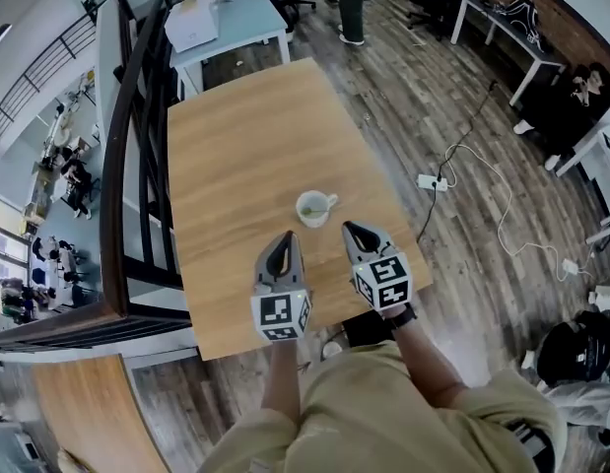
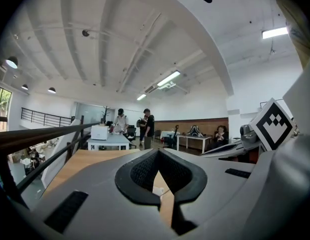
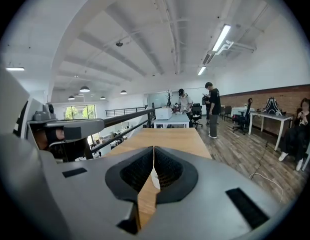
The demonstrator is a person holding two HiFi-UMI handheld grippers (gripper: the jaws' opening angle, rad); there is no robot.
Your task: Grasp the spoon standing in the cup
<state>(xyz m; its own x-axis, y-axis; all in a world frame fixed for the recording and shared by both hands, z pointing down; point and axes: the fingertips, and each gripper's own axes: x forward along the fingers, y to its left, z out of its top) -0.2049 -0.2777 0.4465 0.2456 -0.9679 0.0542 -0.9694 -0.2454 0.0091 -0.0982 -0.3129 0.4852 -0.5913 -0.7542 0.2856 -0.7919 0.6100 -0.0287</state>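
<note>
Standing at the near end of a wooden table (image 1: 245, 146), a person in tan clothing holds two grippers side by side over the tabletop. Each gripper carries one cube of black-and-white square markers at its back.

The left gripper (image 1: 288, 236) has its jaws closed, tips touching, with nothing between the pads. The right gripper (image 1: 350, 227) is closed the same way and is also empty.

Just beyond the two tips, and between them, one white cup (image 1: 310, 209) sits upright on the wood, apart from both grippers. One spoon (image 1: 328, 202) stands in it, its handle leaning out over the rim on the right gripper's side. A greenish trace shows inside the cup, though what it is cannot be made out. In both gripper views the cup appears as a small white shape through the slit below the closed pads.

A dark railing (image 1: 137, 116) runs along the table's left side. On the plank floor to the right lies one white power strip (image 1: 429, 181) with a pale cable trailing from it.

Past the far end stands a white table (image 1: 247, 23) bearing one white box (image 1: 191, 23); whether the box holds anything cannot be told. Two people (image 3: 184, 103) stand near that table. A third person (image 3: 301, 129) sits farther right against the brick wall (image 3: 285, 96).
</note>
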